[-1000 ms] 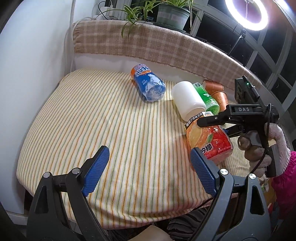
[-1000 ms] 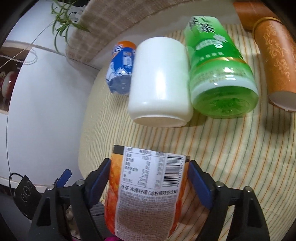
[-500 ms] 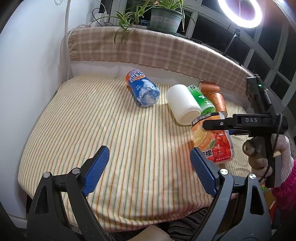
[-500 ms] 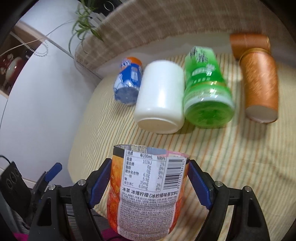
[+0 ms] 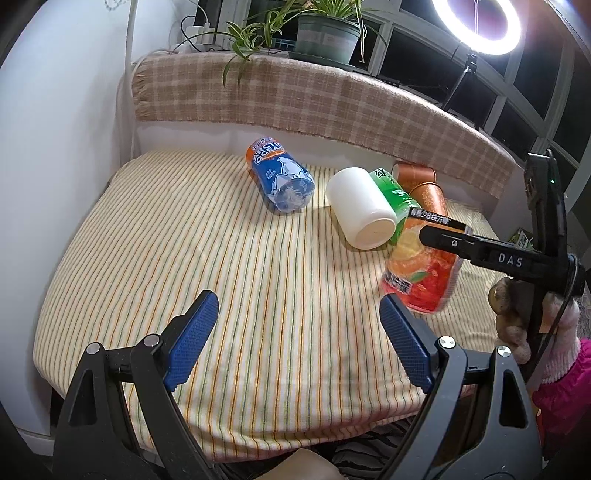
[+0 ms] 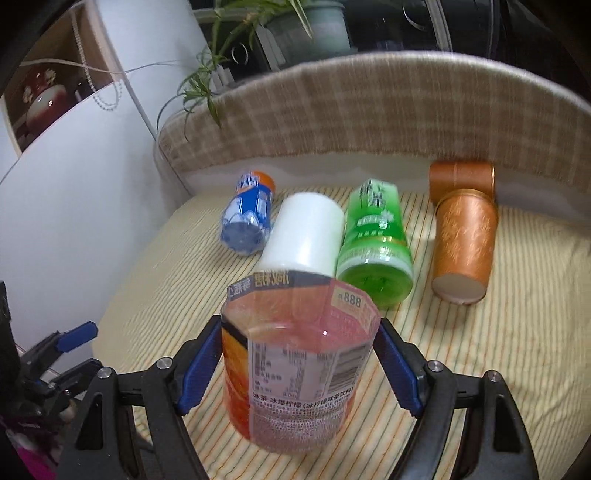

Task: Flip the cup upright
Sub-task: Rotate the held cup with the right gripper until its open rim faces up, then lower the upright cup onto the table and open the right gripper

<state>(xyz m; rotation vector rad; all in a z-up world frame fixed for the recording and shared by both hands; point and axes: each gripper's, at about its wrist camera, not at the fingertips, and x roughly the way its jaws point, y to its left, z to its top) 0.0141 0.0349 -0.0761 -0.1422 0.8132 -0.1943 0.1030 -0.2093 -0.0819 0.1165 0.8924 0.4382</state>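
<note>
My right gripper [image 6: 297,365] is shut on an orange-red cut-bottle cup [image 6: 295,373], held nearly upright with its open mouth up, above the striped cloth. The same cup [image 5: 421,273] shows at the right of the left wrist view, tilted in the right gripper [image 5: 437,236]. My left gripper [image 5: 295,347] is open and empty over the front of the cloth. A white cup [image 5: 360,206], a green cup [image 6: 373,243], a blue cup [image 5: 280,181] and an orange cup [image 6: 465,243] lie on their sides behind.
The striped cloth [image 5: 184,258] covers a small table against a white wall on the left. A plaid-covered ledge [image 5: 295,99] with a potted plant [image 5: 325,33] runs along the back. A second orange cylinder [image 6: 461,177] lies by the ledge.
The right gripper has lifted the orange-red cup and turned it from lying towards upright, so its open mouth now faces up. The left gripper has barely moved.
</note>
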